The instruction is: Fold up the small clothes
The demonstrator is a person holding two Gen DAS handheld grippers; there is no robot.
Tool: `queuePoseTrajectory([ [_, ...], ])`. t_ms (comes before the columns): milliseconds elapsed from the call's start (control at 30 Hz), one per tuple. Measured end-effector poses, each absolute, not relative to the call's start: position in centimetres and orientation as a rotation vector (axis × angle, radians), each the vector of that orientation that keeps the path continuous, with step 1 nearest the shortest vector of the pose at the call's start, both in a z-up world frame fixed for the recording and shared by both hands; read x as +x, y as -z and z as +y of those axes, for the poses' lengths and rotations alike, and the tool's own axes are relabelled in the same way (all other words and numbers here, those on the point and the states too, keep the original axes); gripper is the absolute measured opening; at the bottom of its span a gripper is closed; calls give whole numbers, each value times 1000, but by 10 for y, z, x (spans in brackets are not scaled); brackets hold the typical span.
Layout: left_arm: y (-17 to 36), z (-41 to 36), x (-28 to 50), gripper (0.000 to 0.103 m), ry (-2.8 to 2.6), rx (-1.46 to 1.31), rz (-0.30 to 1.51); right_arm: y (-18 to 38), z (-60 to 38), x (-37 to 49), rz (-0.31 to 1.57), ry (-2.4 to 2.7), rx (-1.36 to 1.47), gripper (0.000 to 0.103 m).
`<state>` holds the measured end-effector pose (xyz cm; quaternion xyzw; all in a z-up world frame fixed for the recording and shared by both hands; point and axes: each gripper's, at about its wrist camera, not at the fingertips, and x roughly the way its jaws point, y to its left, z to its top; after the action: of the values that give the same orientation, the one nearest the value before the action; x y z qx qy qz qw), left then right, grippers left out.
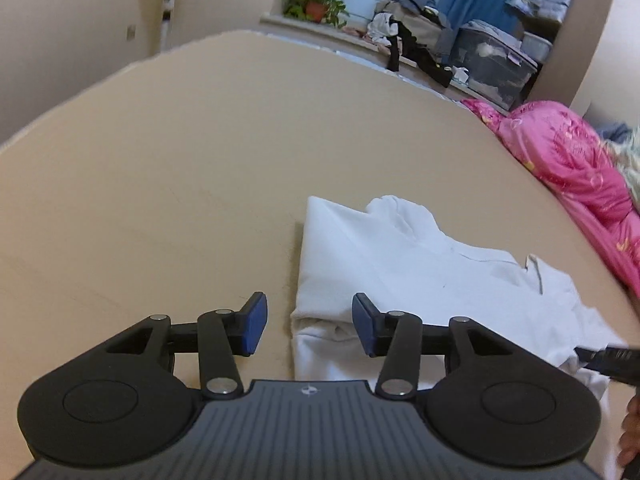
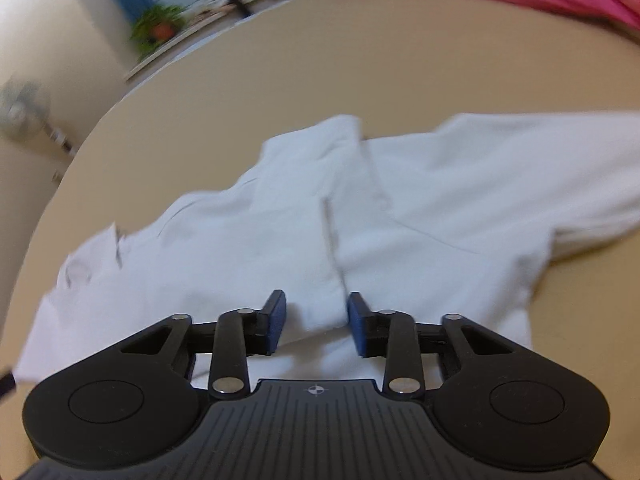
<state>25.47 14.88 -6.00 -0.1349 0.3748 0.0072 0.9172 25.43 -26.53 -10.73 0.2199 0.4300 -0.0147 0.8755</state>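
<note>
Right in front of the left gripper [image 1: 306, 322] lies one white garment [image 1: 400, 264] on one big tan table [image 1: 160, 160]. Its two blue pads [image 1: 256, 322] stand apart with nothing pinched; the near folded corner of the garment sits in the gap, not touched. One pink blanket [image 1: 572, 160] is bunched far off to the right of this tool. One green plant [image 1: 316, 4] in an orange pot sits far ahead, past the table edge.

Under the right gripper [image 2: 316, 320] spreads the same white garment [image 2: 400, 200]. Two blue pads here stand a little apart, with a raised fold of cloth between them. Whether they squeeze it, I cannot tell; the picture is blurry.
</note>
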Motion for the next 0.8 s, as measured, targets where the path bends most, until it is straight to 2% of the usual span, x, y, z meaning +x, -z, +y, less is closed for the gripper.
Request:
queuePoseTrajectory([
  [67, 64, 155, 262, 53, 6, -331, 790, 104, -254, 254, 882, -6, 380, 6],
  [167, 69, 165, 276, 58, 14, -397, 801, 88, -255, 248, 789, -42, 399, 4],
  [267, 71, 171, 282, 58, 3, -448, 782, 32, -279, 219, 446, -21, 452, 3],
  [333, 71, 170, 288, 58, 22, -467, 776, 7, -294, 207, 342, 34, 418, 4],
  [400, 69, 165, 291, 60, 44, -451, 769, 19, -315, 213, 462, 132, 427, 4],
  [467, 70, 158, 293, 60, 65, -441, 770, 55, -331, 229, 699, 255, 400, 4],
  [533, 73, 152, 294, 61, 93, -445, 774, 77, -340, 233, 789, 288, 457, 4],
  [600, 75, 146, 296, 65, 110, -453, 771, 80, -337, 234, 793, 277, 420, 4],
  [800, 92, 127, 315, 65, 169, -509, 813, 71, -339, 234, 747, 243, 415, 4],
])
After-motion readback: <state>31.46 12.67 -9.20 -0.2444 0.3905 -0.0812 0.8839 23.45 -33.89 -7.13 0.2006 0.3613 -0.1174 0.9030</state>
